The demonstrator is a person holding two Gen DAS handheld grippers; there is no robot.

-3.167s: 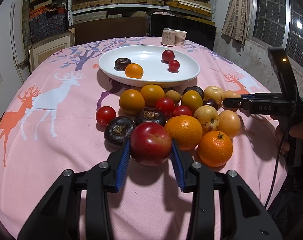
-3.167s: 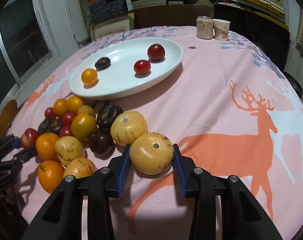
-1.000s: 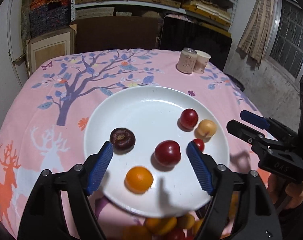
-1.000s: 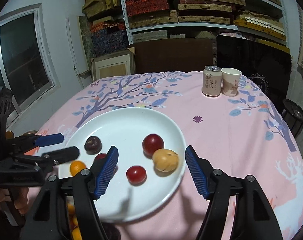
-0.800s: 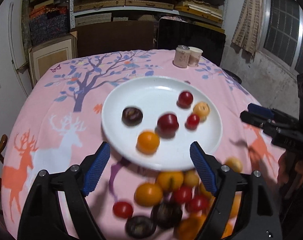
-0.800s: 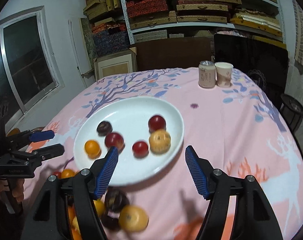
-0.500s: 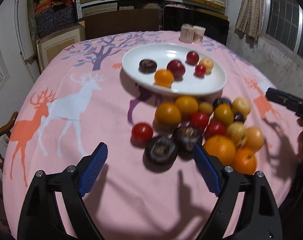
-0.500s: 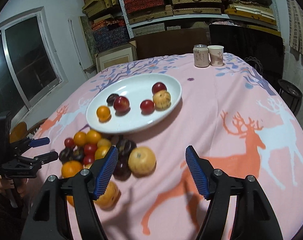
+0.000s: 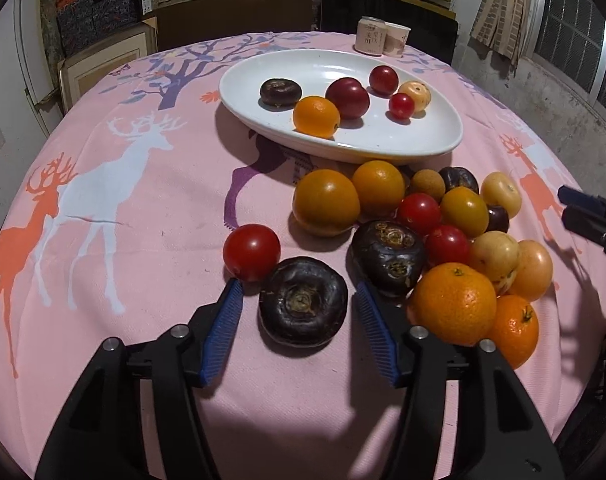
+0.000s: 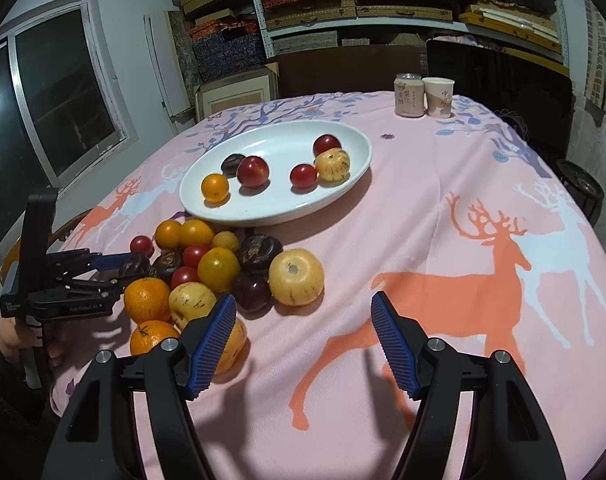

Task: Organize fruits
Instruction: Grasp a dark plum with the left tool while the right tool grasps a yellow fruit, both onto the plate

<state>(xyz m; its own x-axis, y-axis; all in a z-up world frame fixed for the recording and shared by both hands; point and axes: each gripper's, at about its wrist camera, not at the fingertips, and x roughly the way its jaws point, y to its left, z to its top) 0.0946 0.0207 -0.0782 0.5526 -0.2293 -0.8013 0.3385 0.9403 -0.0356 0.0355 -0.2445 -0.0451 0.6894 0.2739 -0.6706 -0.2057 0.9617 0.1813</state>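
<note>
A white oval plate (image 9: 431,140) (image 10: 275,144) holds several fruits, among them a red plum (image 9: 347,98) and a yellow pepino (image 10: 332,165). A pile of fruit lies loose on the pink cloth in front of it. My left gripper (image 9: 299,304) is open, its jaws on either side of a dark purple fruit (image 9: 303,313), not touching it. A red tomato (image 9: 251,252) lies by the left finger. My right gripper (image 10: 303,328) is open and empty, low over the cloth, just in front of a large yellow pepino (image 10: 296,277). The left gripper also shows in the right wrist view (image 10: 115,266).
A can (image 10: 409,94) and a paper cup (image 10: 438,97) stand at the far edge of the round table. Oranges (image 9: 455,309) and dark fruits (image 9: 388,256) crowd the pile's near side. Shelves, boxes and a dark chair stand behind the table.
Both grippers let their fruits go on the plate, drew back and came down to the pile. The left gripper now brackets the dark purple fruit; the right is near the large pepino.
</note>
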